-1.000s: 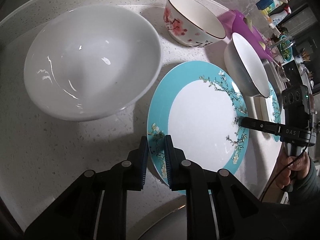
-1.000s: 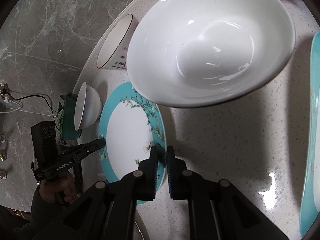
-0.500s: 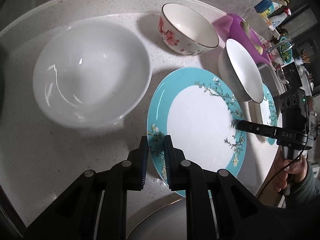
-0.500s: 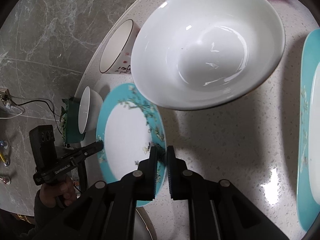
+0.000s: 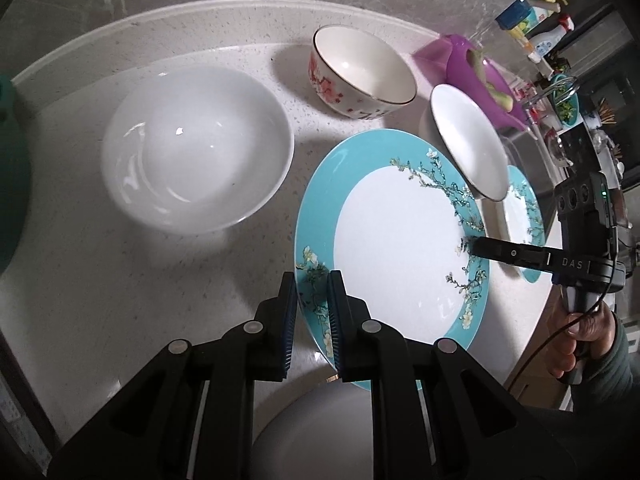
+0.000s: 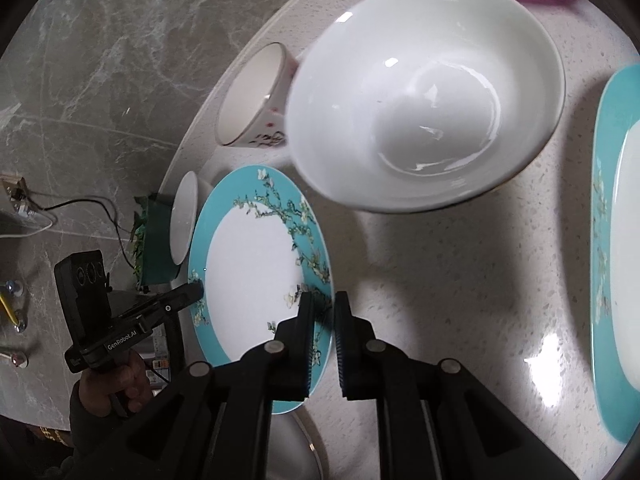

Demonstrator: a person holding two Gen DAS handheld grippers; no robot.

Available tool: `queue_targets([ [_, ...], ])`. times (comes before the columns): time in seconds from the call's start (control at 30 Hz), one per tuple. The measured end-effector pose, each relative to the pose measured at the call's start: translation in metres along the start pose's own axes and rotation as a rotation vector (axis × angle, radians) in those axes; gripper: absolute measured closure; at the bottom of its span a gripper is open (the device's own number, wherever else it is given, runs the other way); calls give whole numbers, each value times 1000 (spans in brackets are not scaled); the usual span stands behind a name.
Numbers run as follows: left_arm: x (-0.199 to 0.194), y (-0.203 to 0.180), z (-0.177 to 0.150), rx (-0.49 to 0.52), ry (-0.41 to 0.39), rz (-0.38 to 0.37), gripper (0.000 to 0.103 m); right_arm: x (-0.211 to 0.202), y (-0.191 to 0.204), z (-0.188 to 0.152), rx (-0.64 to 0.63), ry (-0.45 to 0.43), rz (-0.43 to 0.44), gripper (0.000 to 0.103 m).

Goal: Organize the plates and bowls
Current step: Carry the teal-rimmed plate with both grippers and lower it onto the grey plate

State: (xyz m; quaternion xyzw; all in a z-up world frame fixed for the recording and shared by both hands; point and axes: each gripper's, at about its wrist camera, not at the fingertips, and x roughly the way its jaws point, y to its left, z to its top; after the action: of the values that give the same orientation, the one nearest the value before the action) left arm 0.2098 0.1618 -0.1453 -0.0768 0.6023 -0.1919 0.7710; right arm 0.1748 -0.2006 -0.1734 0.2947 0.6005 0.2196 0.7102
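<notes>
While held at both rims, teal plate [image 5: 400,248] amid crowding bowls [image 5: 196,152].

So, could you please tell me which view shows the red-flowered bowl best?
The left wrist view: the red-flowered bowl shows whole, with its blossoms and inside clear. The right wrist view shows it blurred, partly hidden behind the large white bowl.

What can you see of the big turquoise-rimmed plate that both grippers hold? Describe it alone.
The turquoise-rimmed plate is round, glossy and ceramic-looking, with a white centre and flowering branches painted across its rim. It looks raised and tilted above the speckled counter. The left gripper is shut on its near rim, the right gripper on the opposite rim. A small white bowl sits just behind it; contact is unclear.
</notes>
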Motion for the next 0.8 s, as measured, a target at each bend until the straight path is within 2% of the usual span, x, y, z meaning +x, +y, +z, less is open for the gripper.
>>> queue_targets([
  [0.2, -34, -4, -22, -8, -38, -6, 90, -11, 21, -16, -31, 3, 13, 91],
  [0.4, -57, -2, -58, -30, -60, -22, 90, -12, 36, -39, -57, 27, 21, 91],
  [0.8, -61, 15, -155, -102, -32, -41, 90, 5, 43, -96, -66, 107, -3, 90],
])
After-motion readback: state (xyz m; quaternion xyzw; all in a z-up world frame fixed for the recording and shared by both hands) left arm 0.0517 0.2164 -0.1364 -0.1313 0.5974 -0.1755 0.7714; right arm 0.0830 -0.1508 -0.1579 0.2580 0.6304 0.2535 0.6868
